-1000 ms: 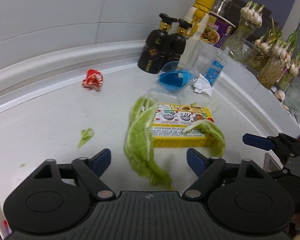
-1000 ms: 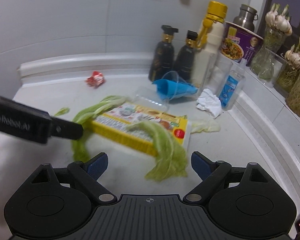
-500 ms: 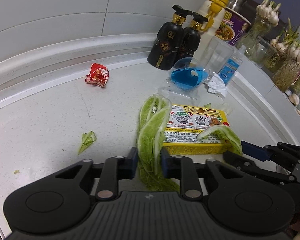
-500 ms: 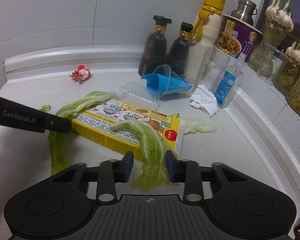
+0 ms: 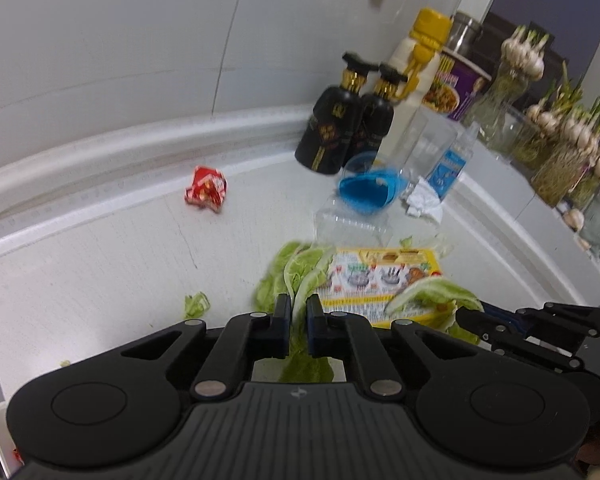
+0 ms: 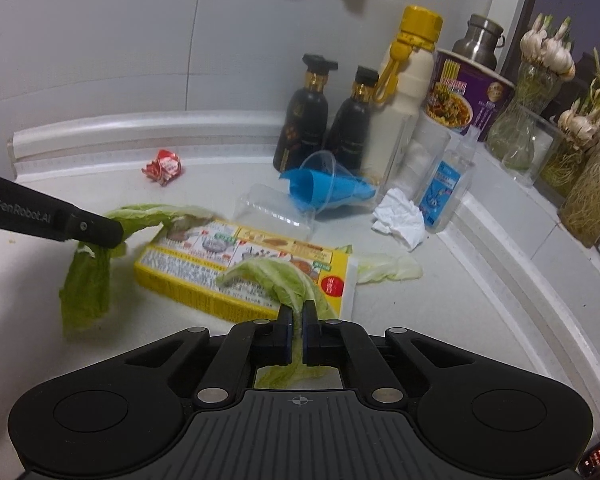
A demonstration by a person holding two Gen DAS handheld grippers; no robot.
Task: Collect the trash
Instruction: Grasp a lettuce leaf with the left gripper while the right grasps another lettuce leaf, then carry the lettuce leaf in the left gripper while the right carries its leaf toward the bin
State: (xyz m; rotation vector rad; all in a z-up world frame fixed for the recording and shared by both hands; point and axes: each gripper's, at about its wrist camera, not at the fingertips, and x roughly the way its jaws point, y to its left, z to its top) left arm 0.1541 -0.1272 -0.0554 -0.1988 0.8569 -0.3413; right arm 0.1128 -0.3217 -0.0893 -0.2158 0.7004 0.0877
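Observation:
My left gripper (image 5: 298,312) is shut on a long green cabbage leaf (image 5: 296,272) and lifts it off the white counter; in the right wrist view the same leaf (image 6: 88,280) hangs from the left gripper (image 6: 116,236). My right gripper (image 6: 297,320) is shut on a second cabbage leaf (image 6: 276,276) that drapes over a yellow box (image 6: 236,260). The right gripper also shows at the right in the left wrist view (image 5: 472,316). A crumpled red wrapper (image 5: 205,189) lies near the back wall, also in the right wrist view (image 6: 162,166).
Two black pump bottles (image 6: 324,120), a yellow-capped bottle (image 6: 408,92), a blue funnel in a clear cup (image 6: 328,188), a clear container (image 6: 276,208), a white crumpled tissue (image 6: 400,218), a third leaf (image 6: 388,268) and a small scrap (image 5: 196,304) sit about. Garlic jars (image 6: 540,92) line the right ledge.
Both grippers closed from wide open onto their leaves. The left gripper has lifted its leaf, which now hangs; the right gripper's leaf is raised off the box.

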